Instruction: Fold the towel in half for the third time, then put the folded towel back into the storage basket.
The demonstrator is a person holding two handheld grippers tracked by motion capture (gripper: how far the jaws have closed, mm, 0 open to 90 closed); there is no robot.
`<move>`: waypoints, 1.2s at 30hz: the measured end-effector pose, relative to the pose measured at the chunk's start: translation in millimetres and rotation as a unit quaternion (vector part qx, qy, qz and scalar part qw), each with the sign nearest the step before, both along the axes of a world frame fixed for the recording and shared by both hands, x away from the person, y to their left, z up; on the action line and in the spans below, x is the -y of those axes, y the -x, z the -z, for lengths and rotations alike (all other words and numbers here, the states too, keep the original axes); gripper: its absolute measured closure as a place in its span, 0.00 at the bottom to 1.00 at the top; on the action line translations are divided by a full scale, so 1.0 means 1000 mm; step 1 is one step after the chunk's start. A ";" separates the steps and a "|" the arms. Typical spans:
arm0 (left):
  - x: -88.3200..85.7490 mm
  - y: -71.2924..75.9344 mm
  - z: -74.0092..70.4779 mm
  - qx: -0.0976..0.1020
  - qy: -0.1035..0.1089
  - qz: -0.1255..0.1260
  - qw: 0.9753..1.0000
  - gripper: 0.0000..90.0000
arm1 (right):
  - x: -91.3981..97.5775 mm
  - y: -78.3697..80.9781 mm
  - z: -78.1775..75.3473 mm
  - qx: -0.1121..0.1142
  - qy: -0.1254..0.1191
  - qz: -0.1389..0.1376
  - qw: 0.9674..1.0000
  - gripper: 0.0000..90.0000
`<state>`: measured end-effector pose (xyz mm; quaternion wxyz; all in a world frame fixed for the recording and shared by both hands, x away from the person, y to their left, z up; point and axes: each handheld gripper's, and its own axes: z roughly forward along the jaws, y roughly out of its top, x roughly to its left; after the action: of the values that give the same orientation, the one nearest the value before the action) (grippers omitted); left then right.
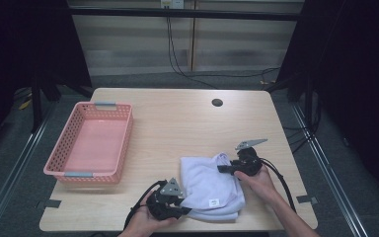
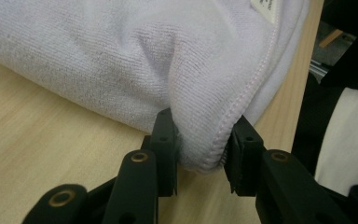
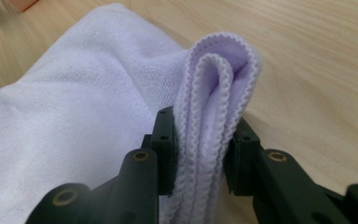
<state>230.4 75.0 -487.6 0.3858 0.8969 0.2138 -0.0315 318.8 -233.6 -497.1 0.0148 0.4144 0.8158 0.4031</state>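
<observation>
With both tongs, left [image 1: 185, 211] and right [image 1: 221, 169], clamped on the folded lavender towel's [image 1: 209, 185] corners, we probably lift next toward the pink basket [image 1: 59, 170].

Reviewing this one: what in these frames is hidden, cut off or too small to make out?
- Label on the towel: print too small in the high view, cut by the top edge in the left gripper view.
- Pink basket: cut to a blurred scrap by the top-left corner of the right gripper view.
- Towel's underside: hidden against the table.
- Left hand-held gripper, right hand-held gripper: pad faces covered by pinched cloth.
</observation>
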 end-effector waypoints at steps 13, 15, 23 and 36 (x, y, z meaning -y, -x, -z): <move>-0.010 -0.013 -0.021 -0.004 0.042 -0.013 0.999 0.78 | 0.001 -0.008 -0.017 0.017 -0.014 0.009 1.000 0.80; -0.011 -0.015 -0.024 -0.002 0.049 -0.018 0.999 0.78 | 0.003 -0.009 -0.020 0.019 -0.020 0.009 1.000 0.80; -0.006 -0.022 -0.032 0.000 0.058 -0.017 0.998 0.79 | 0.009 -0.015 -0.027 0.024 -0.029 0.013 0.999 0.80; 0.001 -0.039 -0.057 0.021 0.090 -0.021 0.995 0.79 | 0.023 -0.026 -0.046 0.045 -0.054 0.034 0.997 0.81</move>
<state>269.2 73.5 -430.2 0.4698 0.8543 0.2211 -0.0237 344.9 -257.1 -450.9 0.0424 0.4240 0.7766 0.4641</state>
